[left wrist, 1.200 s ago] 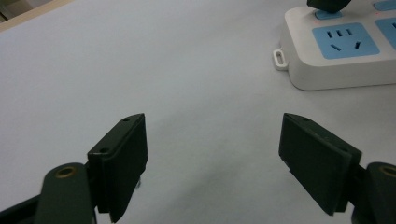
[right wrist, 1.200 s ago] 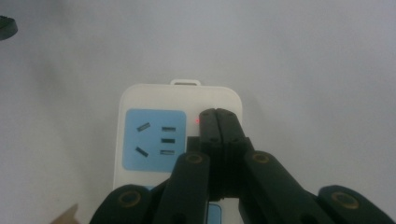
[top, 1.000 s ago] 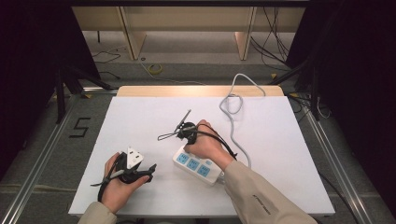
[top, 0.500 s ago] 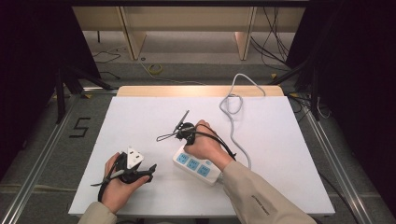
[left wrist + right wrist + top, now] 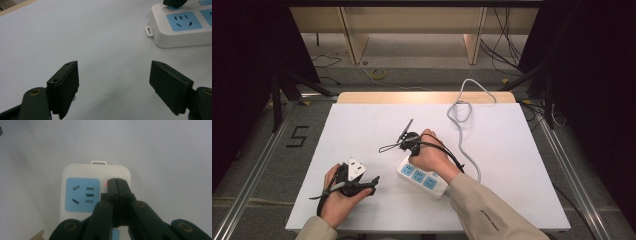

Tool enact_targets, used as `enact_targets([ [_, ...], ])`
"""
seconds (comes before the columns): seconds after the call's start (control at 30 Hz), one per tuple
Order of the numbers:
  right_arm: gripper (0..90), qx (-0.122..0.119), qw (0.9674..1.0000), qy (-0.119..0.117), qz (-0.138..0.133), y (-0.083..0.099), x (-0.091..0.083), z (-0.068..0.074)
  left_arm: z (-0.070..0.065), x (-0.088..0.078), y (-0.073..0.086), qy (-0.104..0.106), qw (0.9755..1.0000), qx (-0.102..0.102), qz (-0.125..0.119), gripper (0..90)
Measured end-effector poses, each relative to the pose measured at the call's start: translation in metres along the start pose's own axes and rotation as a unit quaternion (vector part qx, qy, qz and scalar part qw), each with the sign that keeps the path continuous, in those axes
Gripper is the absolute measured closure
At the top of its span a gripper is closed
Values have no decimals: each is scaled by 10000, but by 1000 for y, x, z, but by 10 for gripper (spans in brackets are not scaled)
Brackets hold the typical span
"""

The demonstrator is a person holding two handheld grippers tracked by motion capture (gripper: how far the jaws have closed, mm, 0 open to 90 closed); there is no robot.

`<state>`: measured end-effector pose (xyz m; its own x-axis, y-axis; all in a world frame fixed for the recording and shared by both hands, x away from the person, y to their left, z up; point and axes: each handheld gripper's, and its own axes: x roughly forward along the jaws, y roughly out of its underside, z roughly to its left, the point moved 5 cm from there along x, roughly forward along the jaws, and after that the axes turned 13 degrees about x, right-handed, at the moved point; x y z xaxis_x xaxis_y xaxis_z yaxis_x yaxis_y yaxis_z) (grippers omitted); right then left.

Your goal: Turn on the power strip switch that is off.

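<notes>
We hold left gripper (image 5: 373,179) low over white table sheet (image 5: 362,125), well left of white plastic power strip with blue socket faces (image 5: 423,176); jaws spread wide, nothing between them. Strip's near end with small hanging tab (image 5: 148,30) lies just ahead of that gripper, to its right. Strip lies slanted on sheet, its white cable (image 5: 460,111) looping away behind it. We press right gripper (image 5: 117,182) onto strip's end beside blue socket (image 5: 82,194); jaws pressed together, tips touching strip next to small red light (image 5: 106,184).

There was one white power strip (image 5: 423,177) on the tabletop (image 5: 362,125), showing three blue socket faces, with one white cable (image 5: 462,107) running toward the far edge. Two grippers were present, left gripper (image 5: 369,181) and right gripper (image 5: 408,150).
</notes>
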<state>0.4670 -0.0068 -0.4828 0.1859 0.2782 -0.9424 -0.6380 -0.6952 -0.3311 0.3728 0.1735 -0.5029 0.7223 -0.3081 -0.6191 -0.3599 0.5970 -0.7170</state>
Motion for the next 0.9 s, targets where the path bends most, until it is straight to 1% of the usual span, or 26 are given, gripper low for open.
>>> enact_targets([
  [0.1, 900, 37, 10000, -40, 11, 0, 0, -1, 0, 0, 0, 3, 10000, 10, 11, 236],
  [0.17, 900, 31, 10000, -56, -33, 1, 0, -1, 0, 0, 0, 4, 10000, 5, 9, 236],
  [0.4, 900, 20, 10000, -79, -40, 1, 0, -2, 0, 0, 1, 2, 10000, -9, 13, 236],
  [0.47, 900, 42, 9999, -110, -65, 1, 0, -2, 0, 0, 1, -3, 10000, -3, 21, 236],
  [0.5, 900, 122, 9998, -123, -46, 2, -1, -2, 0, 0, 1, -4, 10000, -4, 19, 236],
  [0.57, 900, 85, 9998, -123, -125, 2, 0, -3, 0, 0, 1, -4, 10000, -5, 17, 236],
  [0.63, 900, 49, 9998, -125, -137, 3, 0, -3, 0, 0, 1, 4, 10000, -15, 19, 236],
  [0.7, 900, 51, 9997, -117, -188, 3, -1, -3, 0, 0, 1, -1, 10000, -13, 22, 236],
  [0.73, 900, 95, 9997, -124, -185, 4, -1, -2, 0, 0, 1, -2, 10000, -15, 20, 236],
  [0.8, 900, 132, 9995, -182, -240, 4, -2, -3, 0, 0, 1, 4, 10000, -16, 21, 236],
  [0.87, 900, 93, 9996, -167, -226, 5, -2, -4, 0, 1, 1, 6, 10000, -18, 22, 236],
  [0.9, 900, 131, 9994, -193, -248, 5, -3, -4, 0, 0, 1, -1, 10000, -17, 20, 236],
])
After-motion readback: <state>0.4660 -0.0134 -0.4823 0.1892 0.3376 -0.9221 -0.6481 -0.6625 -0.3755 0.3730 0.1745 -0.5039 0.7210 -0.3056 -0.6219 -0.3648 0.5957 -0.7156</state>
